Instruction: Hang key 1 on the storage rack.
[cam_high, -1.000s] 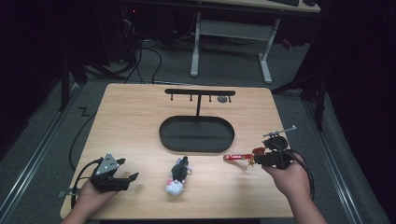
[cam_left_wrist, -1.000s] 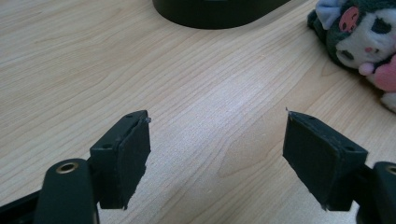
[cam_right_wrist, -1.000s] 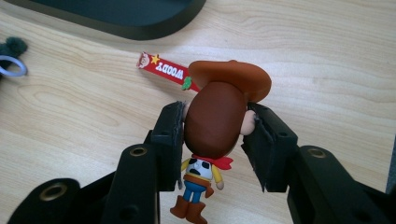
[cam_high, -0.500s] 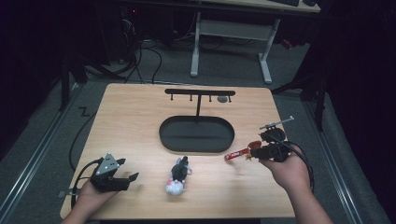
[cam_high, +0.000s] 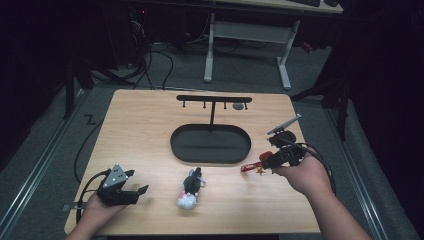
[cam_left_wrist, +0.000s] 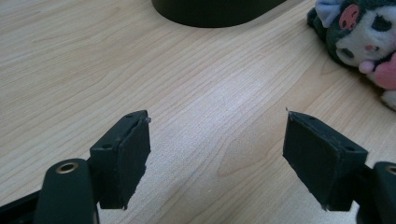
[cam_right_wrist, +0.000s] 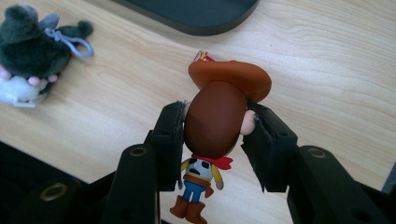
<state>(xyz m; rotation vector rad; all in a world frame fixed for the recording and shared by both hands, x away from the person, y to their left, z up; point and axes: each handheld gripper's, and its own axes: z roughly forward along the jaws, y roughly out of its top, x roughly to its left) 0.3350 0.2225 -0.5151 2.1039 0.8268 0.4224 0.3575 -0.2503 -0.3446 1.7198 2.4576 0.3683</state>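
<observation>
A small cowboy figure (cam_right_wrist: 215, 126) with a brown hat, a red neckerchief and blue trousers is gripped by the head between the two black jaws of the right tool (cam_right_wrist: 214, 140), whose pads (cam_right_wrist: 170, 140) are pressed against both sides of the head. In the high view the figure (cam_high: 251, 168) is seen held clear of the bench (cam_high: 140, 125), above its surface near the right edge, just in front of the right end of the black oval tray (cam_high: 210, 144). The right tool (cam_high: 270, 161) is carried by the right hand (cam_high: 300, 175), and a cable is trailed from it.

The oval tray is set at the middle of the bench and forms the foot of a black stand (cam_high: 214, 100), whose crossbar with small pegs is raised toward the far edge.

A dark plush toy (cam_high: 190, 187) with a white face and a pale key-ring clip is laid near the front edge, at about its middle, well apart from the figure.

Toward the front left corner the left tool (cam_high: 137, 190) is rested in the left hand (cam_high: 102, 210). Its jaws are spread wide, with nothing between them but bare wood.
</observation>
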